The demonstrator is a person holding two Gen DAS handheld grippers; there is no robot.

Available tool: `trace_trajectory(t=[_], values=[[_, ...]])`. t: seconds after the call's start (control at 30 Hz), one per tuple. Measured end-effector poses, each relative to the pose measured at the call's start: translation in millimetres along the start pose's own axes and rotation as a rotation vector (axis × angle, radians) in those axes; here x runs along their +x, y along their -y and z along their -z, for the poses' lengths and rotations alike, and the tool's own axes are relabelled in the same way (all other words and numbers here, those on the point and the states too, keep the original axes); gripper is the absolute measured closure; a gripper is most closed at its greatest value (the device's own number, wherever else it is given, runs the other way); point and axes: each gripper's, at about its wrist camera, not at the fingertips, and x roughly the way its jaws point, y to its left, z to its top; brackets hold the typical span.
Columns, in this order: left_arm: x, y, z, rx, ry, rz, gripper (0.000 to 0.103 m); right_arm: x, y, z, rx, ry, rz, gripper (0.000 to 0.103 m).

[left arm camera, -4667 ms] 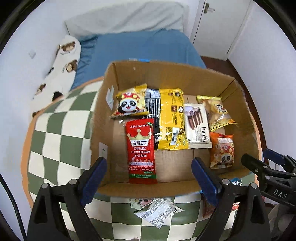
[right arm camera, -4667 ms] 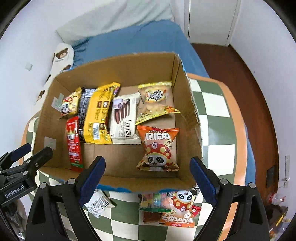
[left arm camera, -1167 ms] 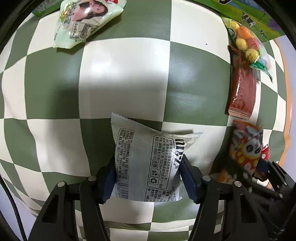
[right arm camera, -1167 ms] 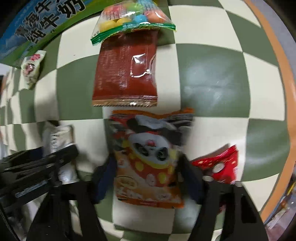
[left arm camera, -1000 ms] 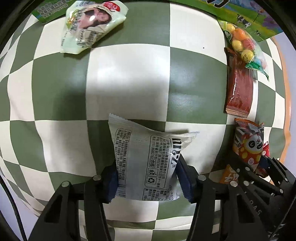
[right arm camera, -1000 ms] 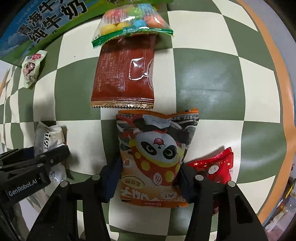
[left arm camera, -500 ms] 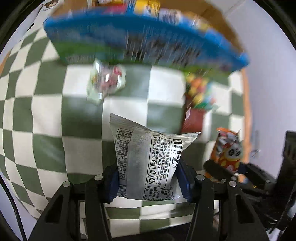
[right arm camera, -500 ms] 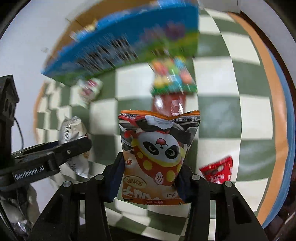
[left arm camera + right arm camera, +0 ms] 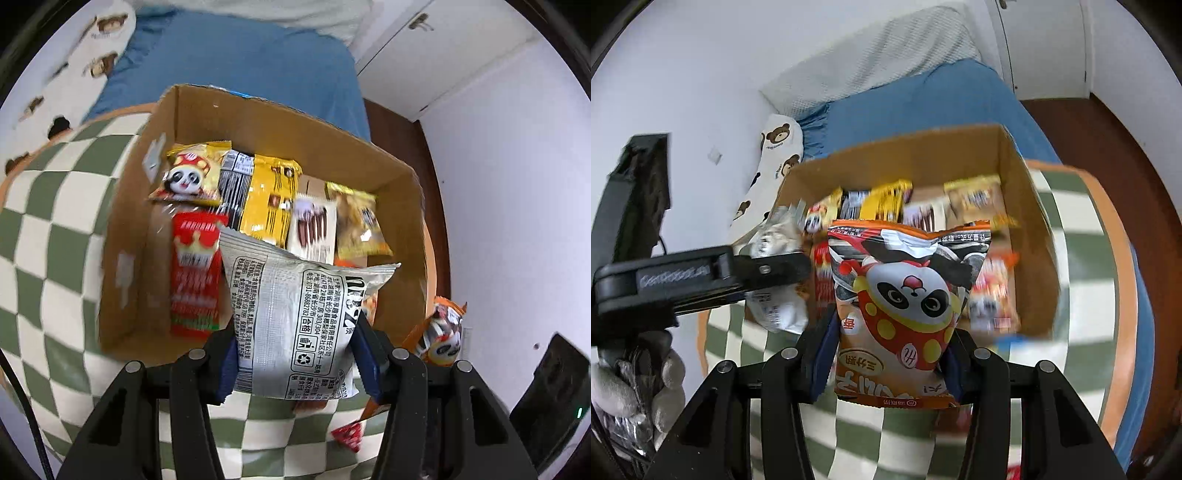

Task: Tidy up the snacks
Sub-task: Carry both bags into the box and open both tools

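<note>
- The checked table (image 9: 44, 236) carries the cardboard box (image 9: 125, 236); its orange rim curves round the right side in the right wrist view, with the blue bed (image 9: 236, 62) just behind the box and bare wooden floor (image 9: 1108, 147) to the right of it.
- The box stands open at the top, its four walls upright. Along the far wall lie a panda bag, a black pack, a yellow pack (image 9: 269, 199), a white biscuit pack and a tan bag, side by side.
- A red pack (image 9: 195, 280) lies against the box's left side; the floor of the box between it and the near wall shows bare cardboard, the roomiest patch inside.
- The left gripper (image 9: 295, 354) is closed narrowly on the grey-white packet (image 9: 295, 317), pads pressing its lower sides; the packet hangs above the near wall of the box, its top edge over the red pack.
- The right gripper (image 9: 890, 362) clamps the orange panda bag (image 9: 908, 299) the same way, low on both sides, and holds it in the air before the box's near wall.
- A gloved hand (image 9: 631, 384) shows at the lower left of the right wrist view.
- A small red packet (image 9: 347, 437) lies on the table near the front edge.
</note>
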Motion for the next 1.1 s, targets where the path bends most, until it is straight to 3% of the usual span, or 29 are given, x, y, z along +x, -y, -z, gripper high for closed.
trace_trajectory(t=[0.23, 0.5, 0.53, 0.57, 0.63, 0.67, 0.7, 0.9, 1.1], values=[[48, -15, -40, -0.037, -0.084, -0.065, 0.052, 57, -11, -35, -0.035, -0.054, 0.065, 0.051], [88, -26, -31, -0.042, -0.18, -0.076, 0.051, 105, 9, -33, 0.028, -0.15, 0.056, 0.05], [92, -27, -29, -0.038, -0.186, -0.082, 0.05, 110, 12, -32, 0.035, -0.166, 0.055, 0.043], [94, -27, -28, -0.032, -0.185, -0.092, 0.046, 116, 15, -30, 0.035, -0.187, 0.053, 0.028], [95, -28, -26, -0.027, -0.172, -0.101, 0.032, 123, 18, -27, 0.029, -0.214, 0.069, 0.012], [95, -28, -26, -0.022, -0.167, -0.105, 0.019, 125, 19, -26, 0.022, -0.223, 0.084, 0.011], [95, -27, -25, -0.016, -0.166, -0.111, 0.013, 127, 20, -24, 0.022, -0.231, 0.091, 0.011], [80, -25, -19, 0.035, -0.113, -0.172, 0.012, 121, 25, -24, 0.026, -0.217, 0.121, 0.007], [52, -19, -8, 0.112, 0.014, -0.255, 0.012, 100, 27, -25, 0.013, -0.16, 0.184, 0.007]])
